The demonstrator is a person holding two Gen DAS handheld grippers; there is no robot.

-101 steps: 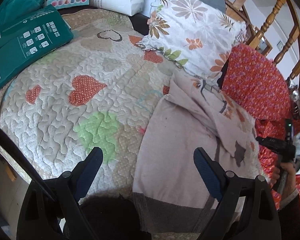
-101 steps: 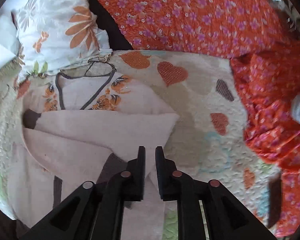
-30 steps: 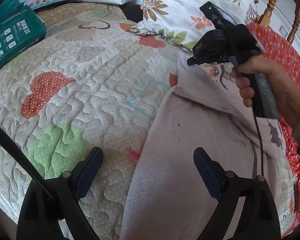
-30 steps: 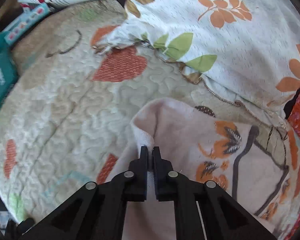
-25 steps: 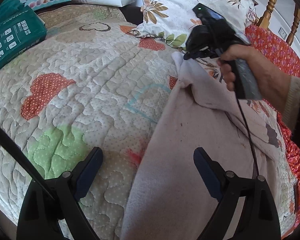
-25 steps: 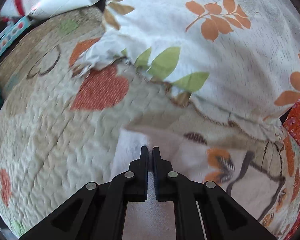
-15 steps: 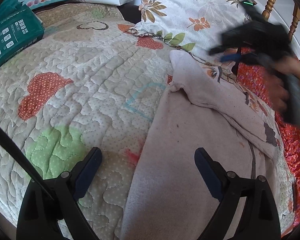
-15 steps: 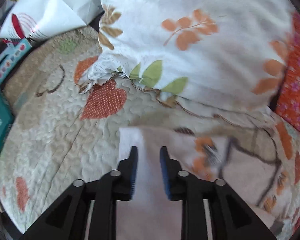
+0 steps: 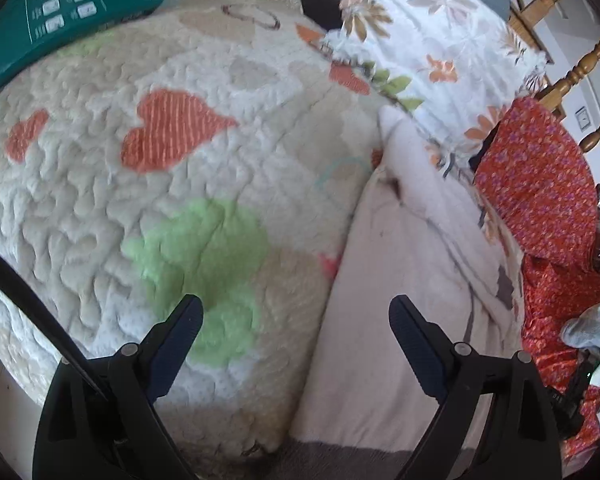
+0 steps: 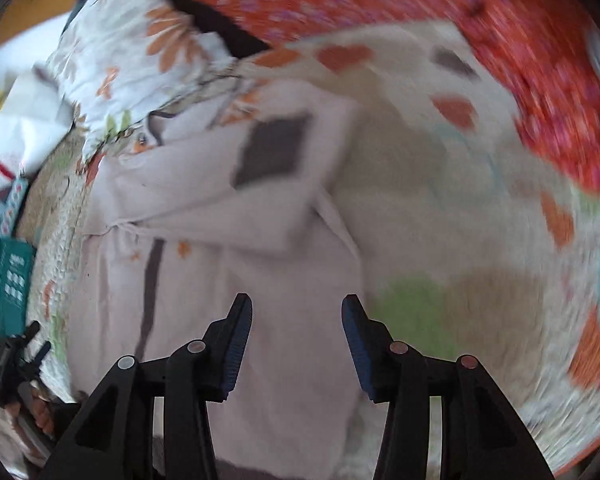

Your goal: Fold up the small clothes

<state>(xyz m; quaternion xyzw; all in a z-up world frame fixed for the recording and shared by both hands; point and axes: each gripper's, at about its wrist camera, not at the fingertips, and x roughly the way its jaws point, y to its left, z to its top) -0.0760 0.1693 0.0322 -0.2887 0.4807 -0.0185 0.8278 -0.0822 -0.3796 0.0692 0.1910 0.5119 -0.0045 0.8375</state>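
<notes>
A pale pink small garment (image 9: 396, 304) with grey trim lies on a heart-patterned quilt (image 9: 188, 184), its sleeves folded in over the body. It also shows in the right wrist view (image 10: 236, 216), with a grey cuff patch (image 10: 274, 148) on the folded sleeve. My left gripper (image 9: 296, 320) is open and empty, low over the garment's left edge near its grey hem. My right gripper (image 10: 296, 320) is open and empty above the garment's lower right part. The left gripper also shows in the right wrist view (image 10: 12, 356) at the far left.
A floral pillow (image 9: 432, 52) lies beyond the garment's collar. Red flowered cloth (image 9: 540, 192) lies to its right. A teal box (image 9: 60, 12) sits at the quilt's far left. Wooden chair backs (image 9: 572, 72) stand behind. The right wrist view is motion-blurred.
My right gripper let go of the sleeve tip near the pillow, opened, and drew back to the garment's lower right. The left gripper pulled back toward the hem.
</notes>
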